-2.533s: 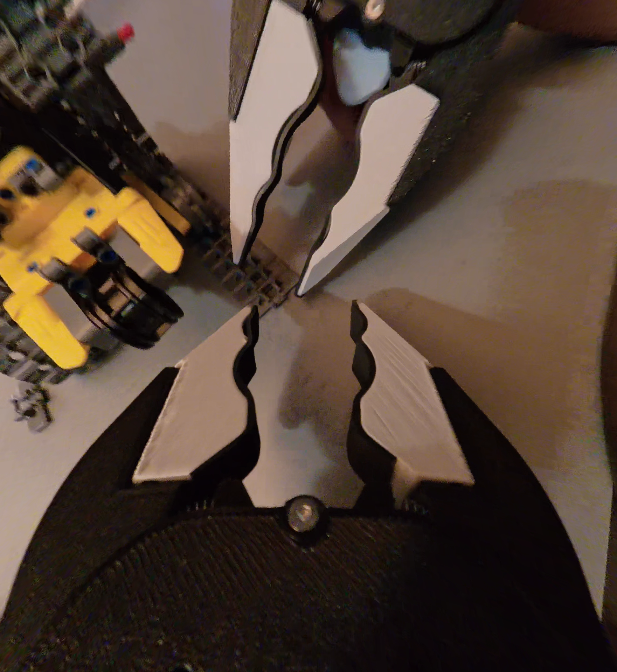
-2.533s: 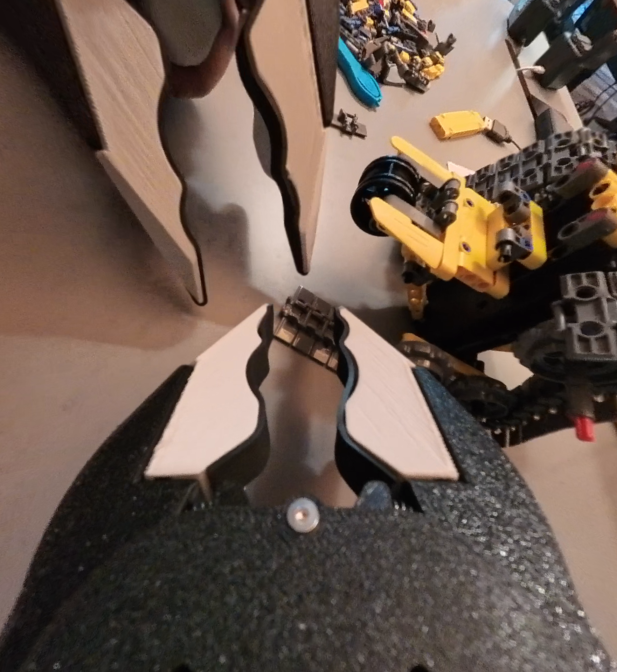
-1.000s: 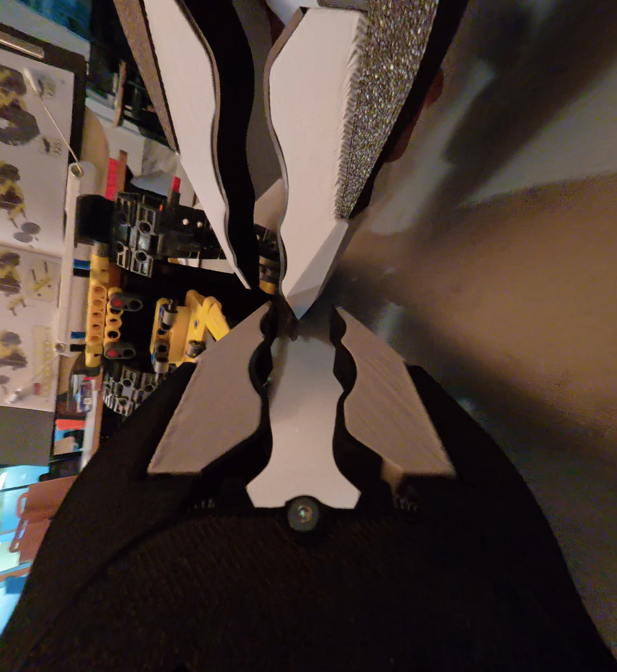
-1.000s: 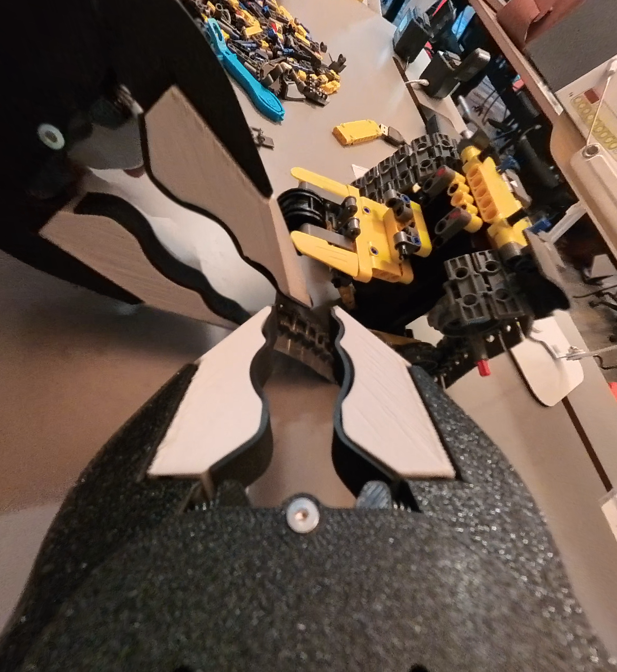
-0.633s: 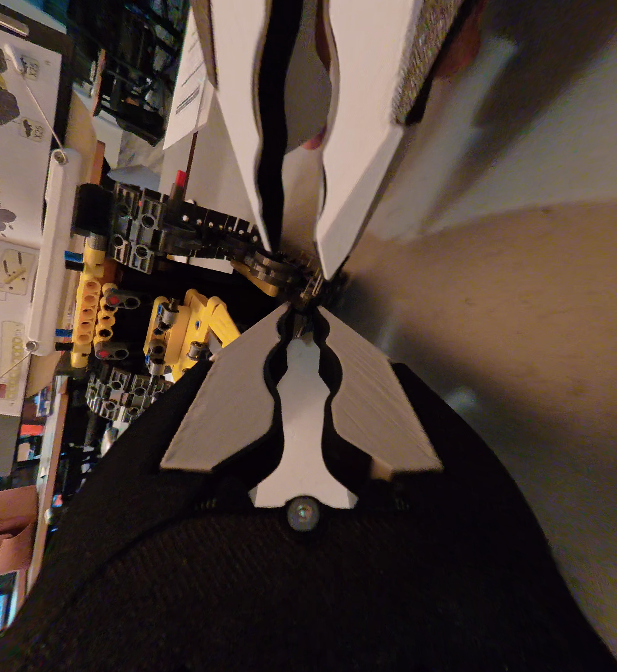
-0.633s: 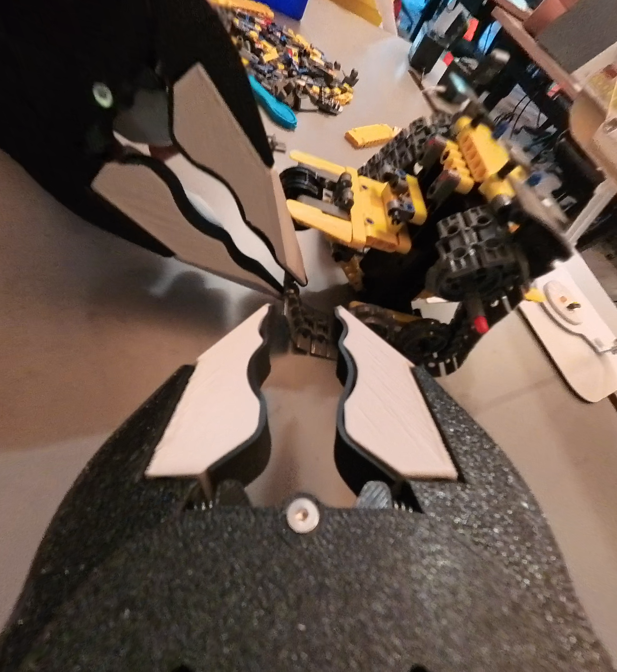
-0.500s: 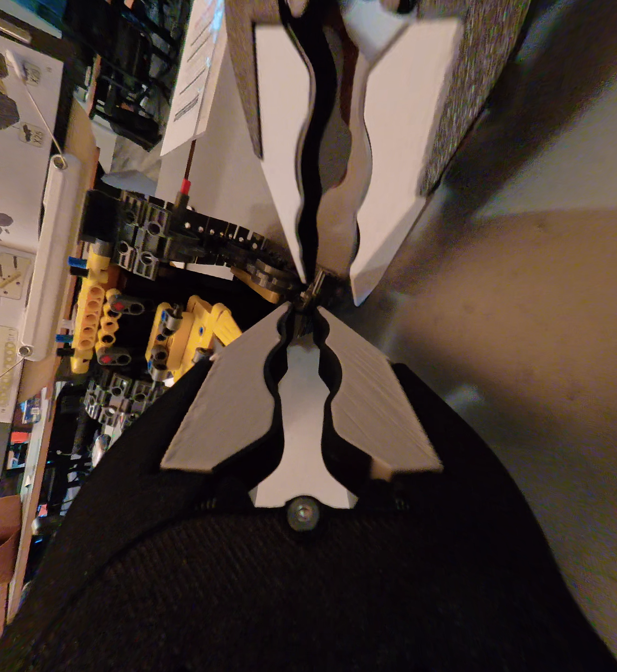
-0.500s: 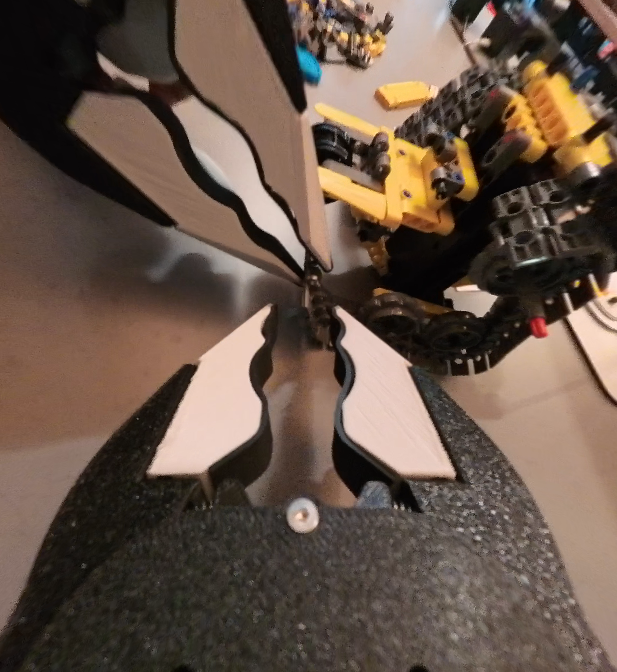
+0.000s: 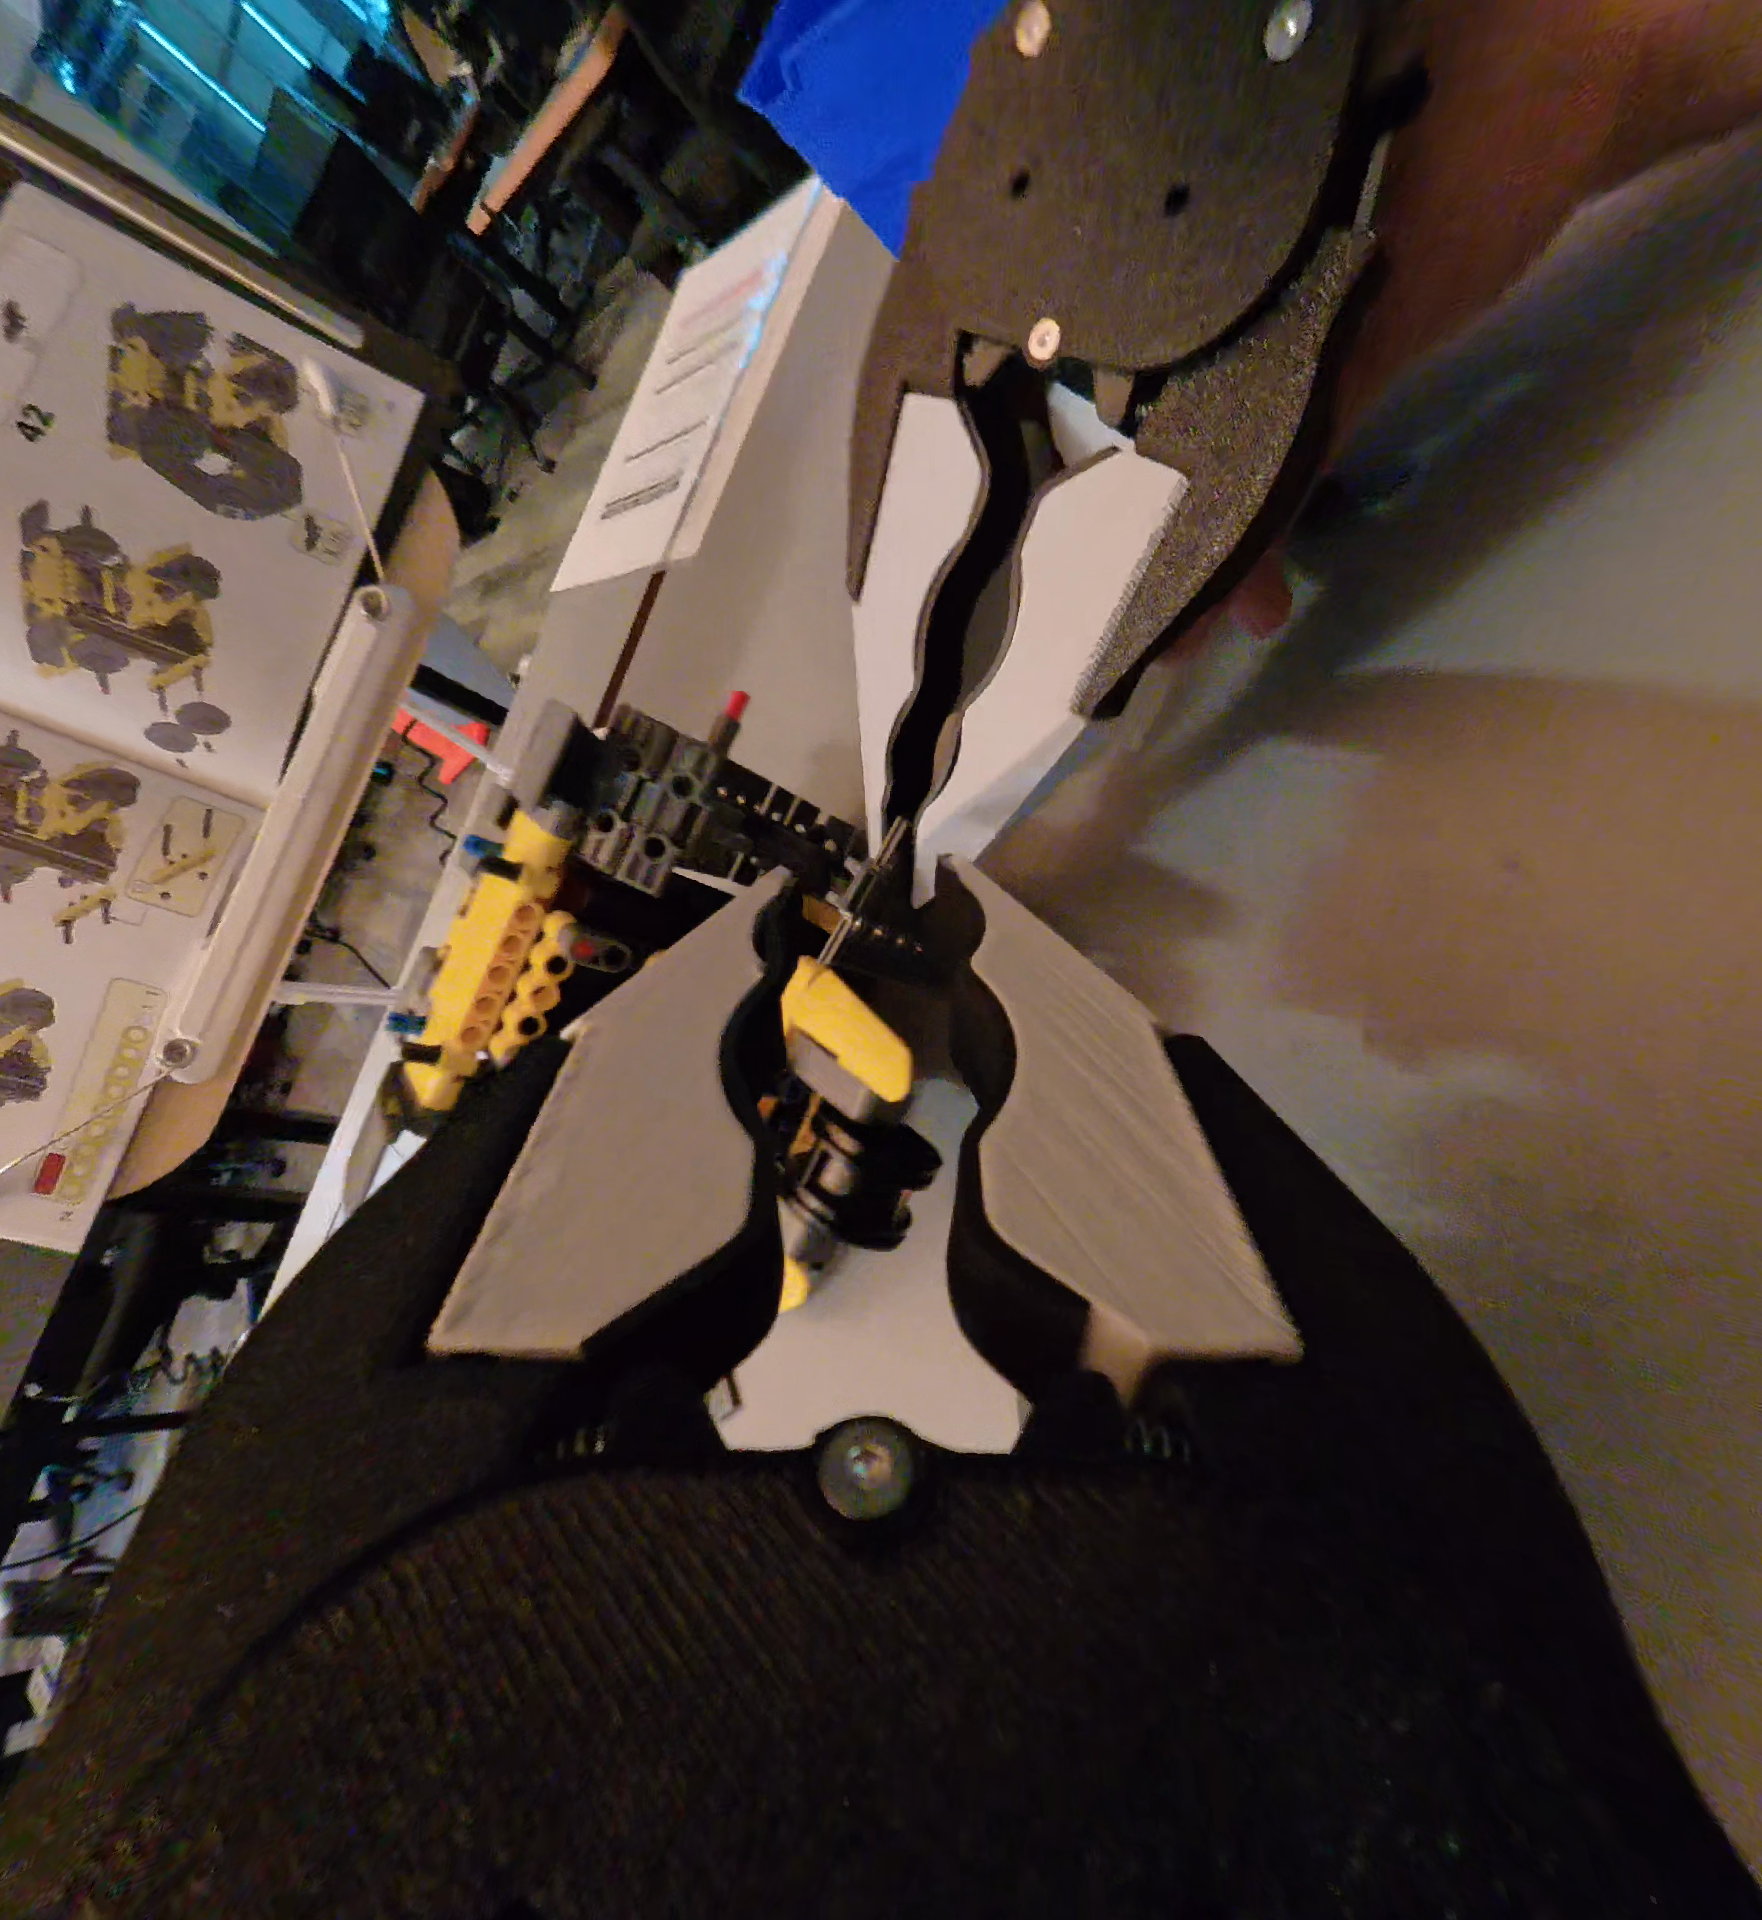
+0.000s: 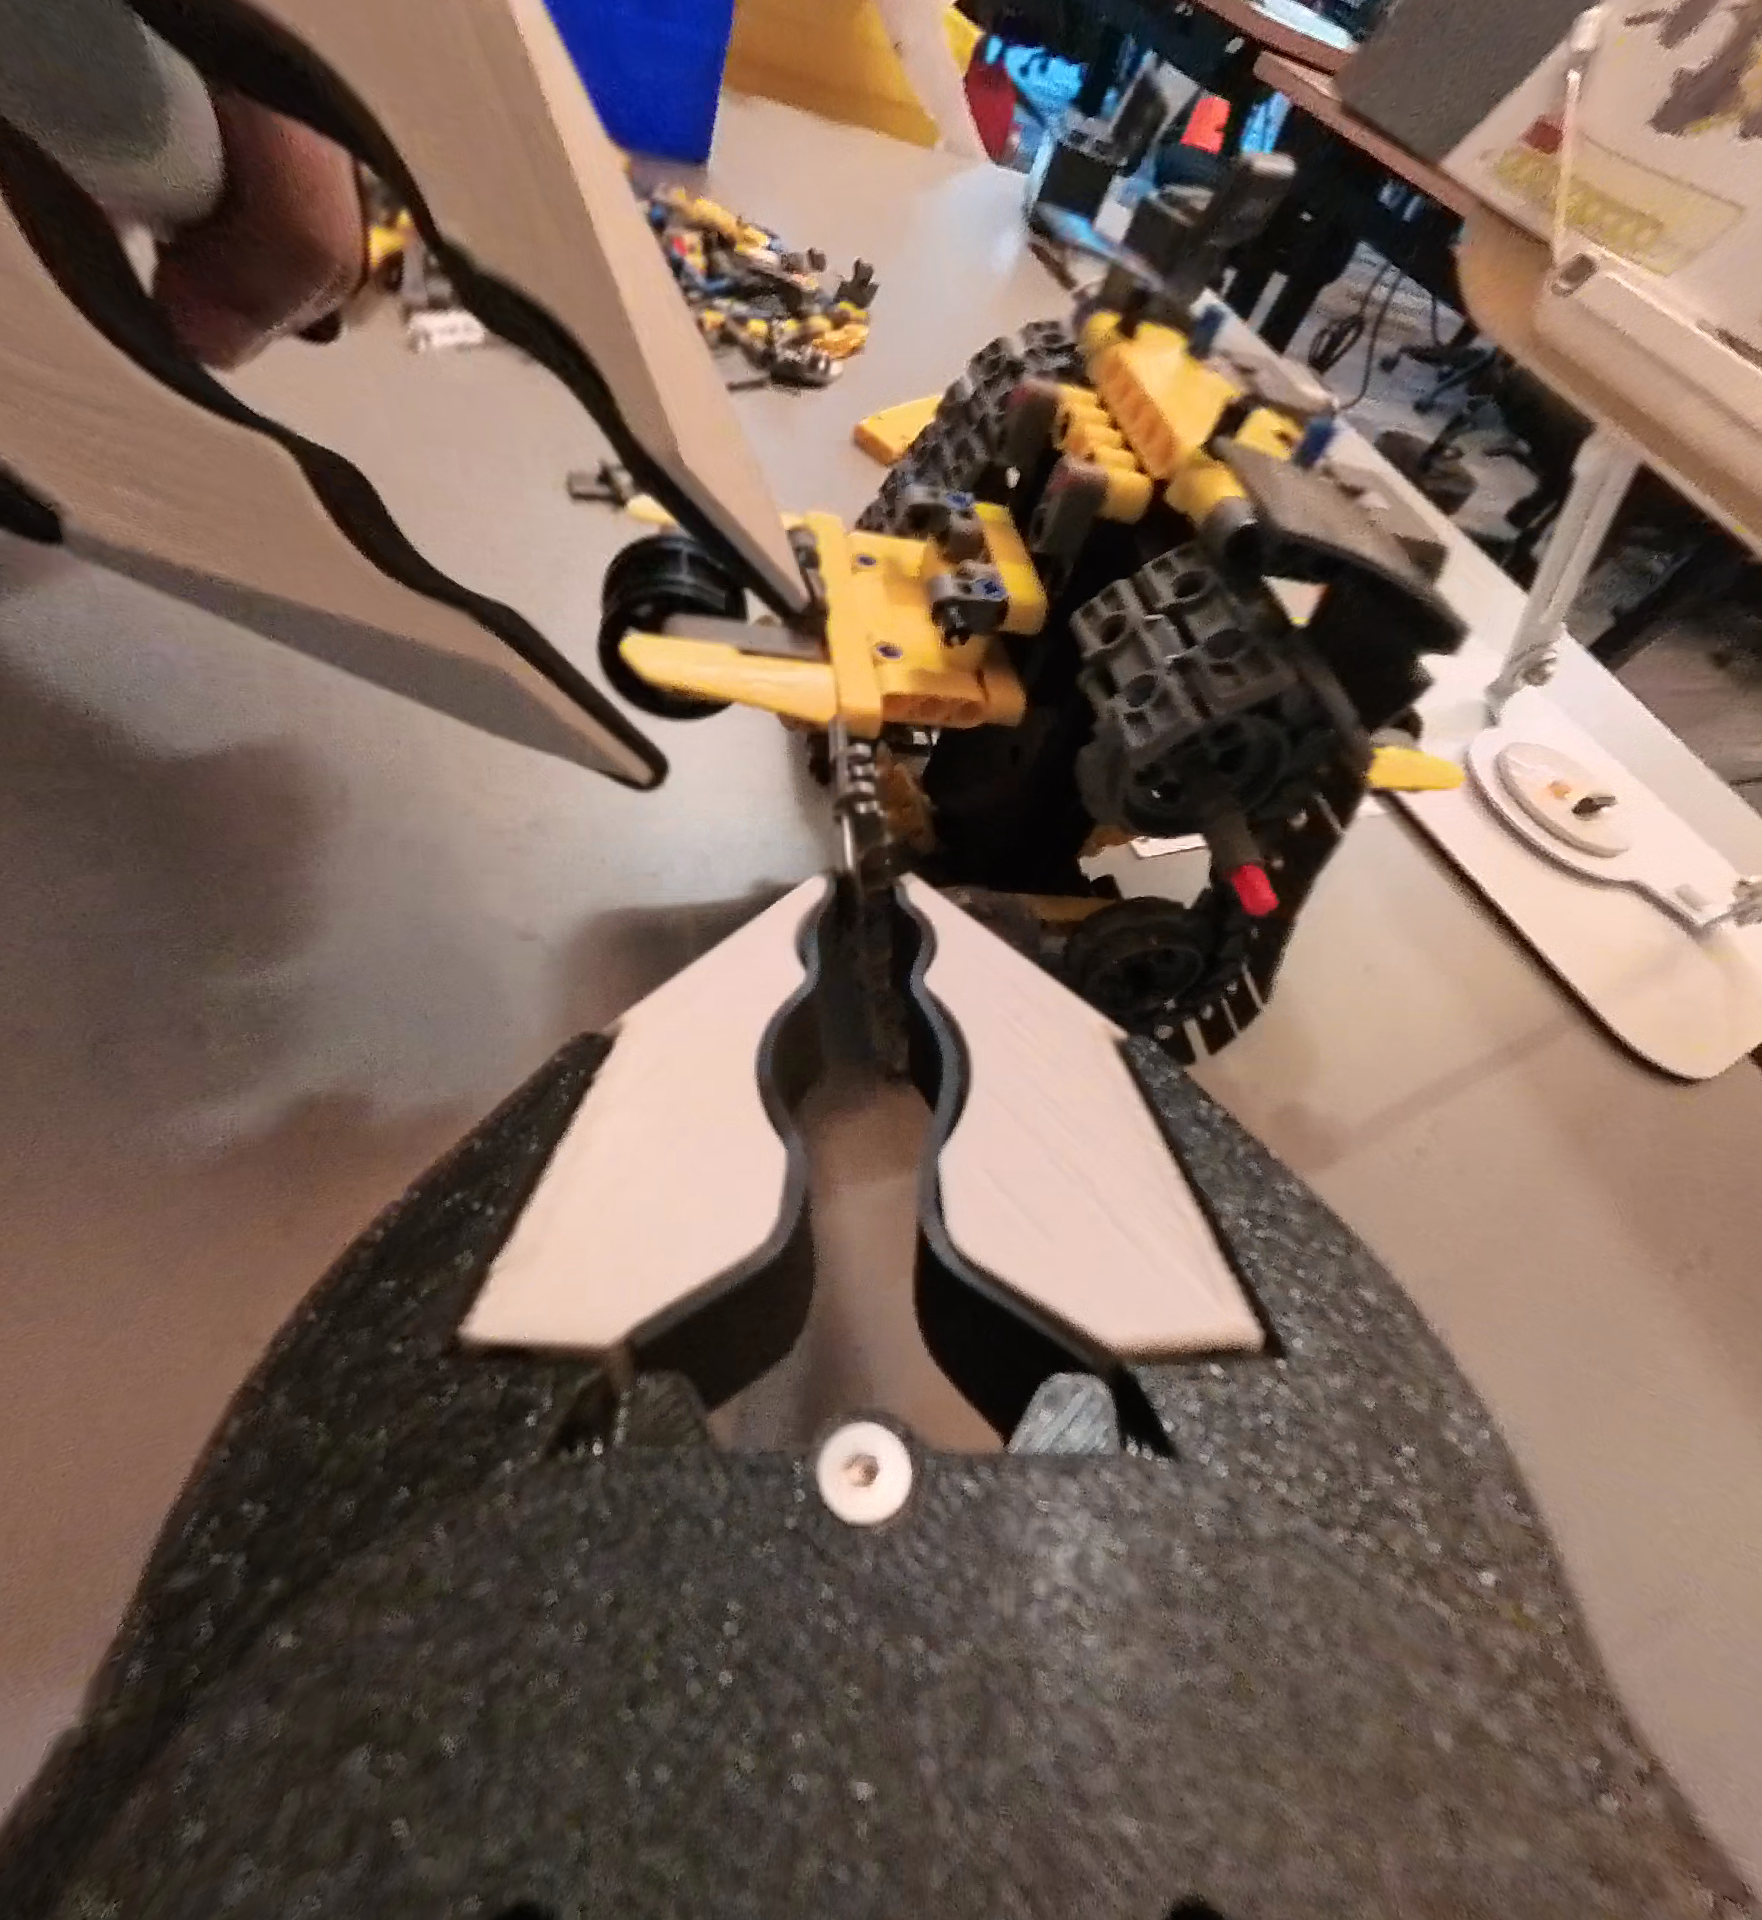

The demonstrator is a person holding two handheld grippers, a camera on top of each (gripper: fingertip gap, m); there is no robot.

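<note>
My right gripper (image 10: 864, 914) has its jaws nearly together, pinching the end of a black track-link chain (image 10: 861, 821) that runs forward to the yellow and black brick-built tracked vehicle (image 10: 1116, 665) on the grey table (image 10: 233, 935).

My left gripper (image 9: 861, 899) has its jaws apart by a narrow gap at the tips. In the left wrist view that same chain sits between those tips, but I cannot tell whether they press on it. The right wrist view shows them spread, 1 tip against the vehicle's yellow front, just beside its black wheel (image 10: 653, 608).

Loose bricks (image 10: 763, 291) lie well apart behind, and an open instruction booklet (image 9: 77, 623) stands on a stand beside the table.

My judgement of the risk: the chain is thin and jointed, so a pull across its links could pop 1 apart or slip it from my right jaws. A push from my left tip could drag the vehicle.
</note>
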